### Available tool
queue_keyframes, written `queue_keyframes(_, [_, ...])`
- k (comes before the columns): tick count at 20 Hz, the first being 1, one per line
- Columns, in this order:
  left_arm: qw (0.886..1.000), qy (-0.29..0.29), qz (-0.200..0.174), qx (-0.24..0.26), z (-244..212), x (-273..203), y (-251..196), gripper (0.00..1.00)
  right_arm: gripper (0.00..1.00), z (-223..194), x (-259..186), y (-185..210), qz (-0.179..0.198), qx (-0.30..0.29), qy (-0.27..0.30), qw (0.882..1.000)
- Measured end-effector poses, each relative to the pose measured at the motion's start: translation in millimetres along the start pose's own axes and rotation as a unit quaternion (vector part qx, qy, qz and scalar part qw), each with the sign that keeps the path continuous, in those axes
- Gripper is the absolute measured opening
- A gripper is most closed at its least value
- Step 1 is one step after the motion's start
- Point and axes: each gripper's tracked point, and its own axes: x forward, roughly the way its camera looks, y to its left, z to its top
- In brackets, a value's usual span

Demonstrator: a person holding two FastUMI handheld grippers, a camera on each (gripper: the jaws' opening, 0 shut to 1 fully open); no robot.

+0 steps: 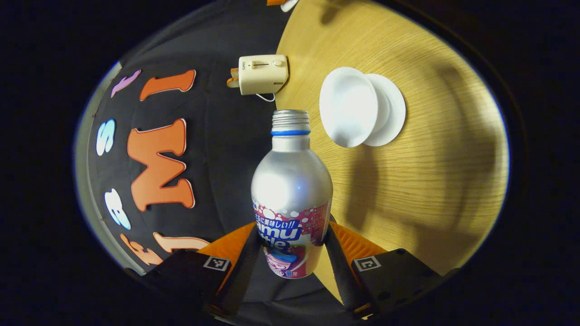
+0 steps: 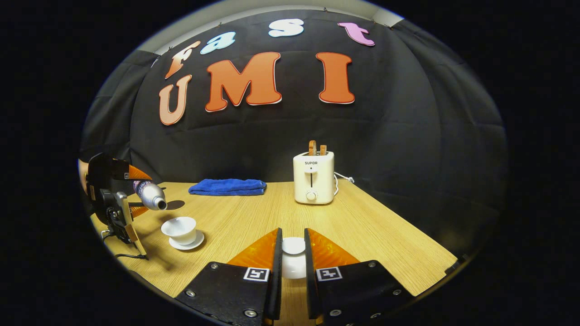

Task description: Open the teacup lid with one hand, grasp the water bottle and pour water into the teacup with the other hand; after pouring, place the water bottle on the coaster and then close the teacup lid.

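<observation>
Wooden table, left gripper clamping tilted water bottle, right gripper pinching teacup lid

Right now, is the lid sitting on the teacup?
No: the teacup stands open on its saucer, while the right tool holds the white lid away from it.

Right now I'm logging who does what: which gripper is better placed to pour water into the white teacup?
Left. The left gripper has its fingers clamped on the silver metal water bottle, tilted with its mouth near the open white teacup. The right gripper holds the white teacup lid, apart from the cup.
</observation>
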Motion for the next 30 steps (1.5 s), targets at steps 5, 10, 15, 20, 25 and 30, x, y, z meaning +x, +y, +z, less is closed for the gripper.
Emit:
queue_keyframes(5, [0.998, 0.003, -0.002, 0.066, 0.8, -0.7, 12.2, 0.82, 0.23, -2.7, 0.1, 1.4, 0.000, -0.002, 0.002, 1.000])
queue_keyframes(10, [0.994, 0.012, 0.001, 0.105, 0.3, -0.5, 22.6, 0.85, 0.23, -3.7, 1.9, -0.4, 0.002, -0.003, 0.005, 1.000])
queue_keyframes(15, [0.992, 0.014, 0.008, 0.125, 0.1, -1.5, 28.0, 0.84, 0.23, -8.3, 4.1, -0.7, 0.002, -0.001, 0.008, 1.000])
queue_keyframes(20, [0.989, 0.023, 0.004, 0.145, -3.4, -0.6, 33.0, 0.84, 0.24, -6.6, 7.8, 2.2, 0.005, -0.004, 0.008, 1.000])
queue_keyframes(25, [0.986, 0.032, 0.001, 0.165, -8.9, 1.8, 37.8, 0.87, 0.24, -5.4, 9.4, 3.5, 0.005, -0.007, 0.007, 1.000])
queue_keyframes(30, [0.981, 0.039, -0.005, 0.192, -8.8, -0.6, 43.3, 0.82, 0.23, -2.0, 11.7, 5.4, 0.004, -0.006, 0.004, 1.000])
